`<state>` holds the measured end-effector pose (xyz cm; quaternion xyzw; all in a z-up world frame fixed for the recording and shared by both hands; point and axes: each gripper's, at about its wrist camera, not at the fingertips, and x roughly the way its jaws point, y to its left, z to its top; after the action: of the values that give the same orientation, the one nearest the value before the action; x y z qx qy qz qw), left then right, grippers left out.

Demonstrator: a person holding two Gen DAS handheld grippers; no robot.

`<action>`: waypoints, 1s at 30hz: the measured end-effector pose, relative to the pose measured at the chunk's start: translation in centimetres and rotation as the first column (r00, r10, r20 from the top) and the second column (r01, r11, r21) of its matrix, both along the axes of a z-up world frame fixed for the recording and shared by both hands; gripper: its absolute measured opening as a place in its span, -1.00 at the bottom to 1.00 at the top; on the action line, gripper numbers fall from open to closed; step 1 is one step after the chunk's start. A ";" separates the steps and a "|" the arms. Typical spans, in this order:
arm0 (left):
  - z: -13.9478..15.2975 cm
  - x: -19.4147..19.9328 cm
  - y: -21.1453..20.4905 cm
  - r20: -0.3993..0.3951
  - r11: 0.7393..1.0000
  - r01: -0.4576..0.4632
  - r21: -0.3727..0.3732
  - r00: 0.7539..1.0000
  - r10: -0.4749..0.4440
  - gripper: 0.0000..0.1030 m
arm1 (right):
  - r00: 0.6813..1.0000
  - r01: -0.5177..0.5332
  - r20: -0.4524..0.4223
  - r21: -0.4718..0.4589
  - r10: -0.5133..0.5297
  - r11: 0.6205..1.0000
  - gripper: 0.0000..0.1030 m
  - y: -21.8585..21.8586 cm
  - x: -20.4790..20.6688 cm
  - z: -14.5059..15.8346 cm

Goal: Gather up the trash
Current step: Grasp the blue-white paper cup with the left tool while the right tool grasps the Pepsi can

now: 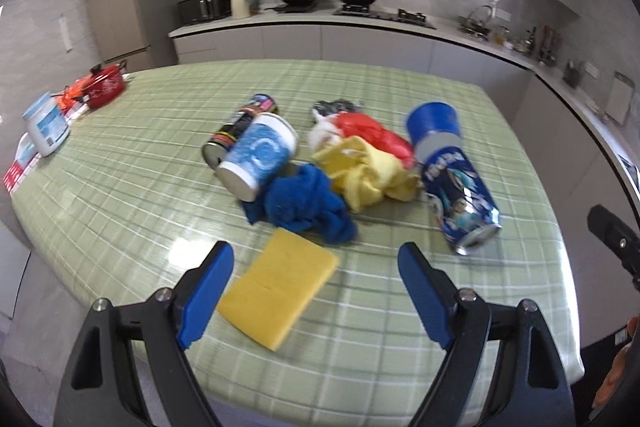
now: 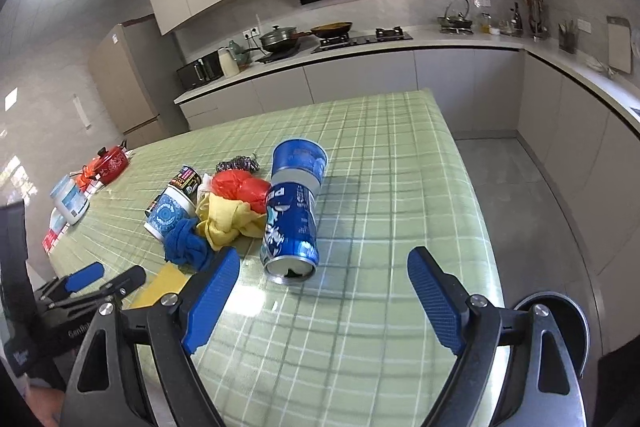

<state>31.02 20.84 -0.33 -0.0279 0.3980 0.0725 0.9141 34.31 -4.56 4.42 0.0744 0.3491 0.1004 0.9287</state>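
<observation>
Both fingers (image 1: 316, 263) (image 2: 324, 267) spread wide, holding nothing

The table (image 1: 120, 187) wears a glossy, smooth green checked cover that mirrors the light. Nearest the yellow sponge (image 1: 278, 293), which looks matt and porous, lies a blue cloth (image 1: 308, 207) of nubbly terry; behind that, a soft yellow cloth (image 1: 368, 175) and a shiny red plastic bag (image 1: 372, 133). Right of the sponge, the blue can (image 1: 460, 187) is glossy printed metal.
</observation>
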 end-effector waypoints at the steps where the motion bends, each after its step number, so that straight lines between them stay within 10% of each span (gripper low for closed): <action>1: 0.0 0.1 0.3 0.001 1.000 -0.006 0.005 1.000 0.006 0.66 | 1.000 -0.002 -0.001 0.004 0.002 1.000 0.70 0.0 0.4 -0.1; 30: -4.1 13.0 9.5 -0.070 0.973 0.230 -0.024 0.970 -0.231 0.65 | 0.967 0.158 -0.187 -0.083 -0.171 0.984 0.70 7.3 11.6 -7.3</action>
<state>44.00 30.39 -4.45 0.0141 0.4318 -0.0363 0.9012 45.90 2.74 -2.93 0.0810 0.4337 0.0033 0.8974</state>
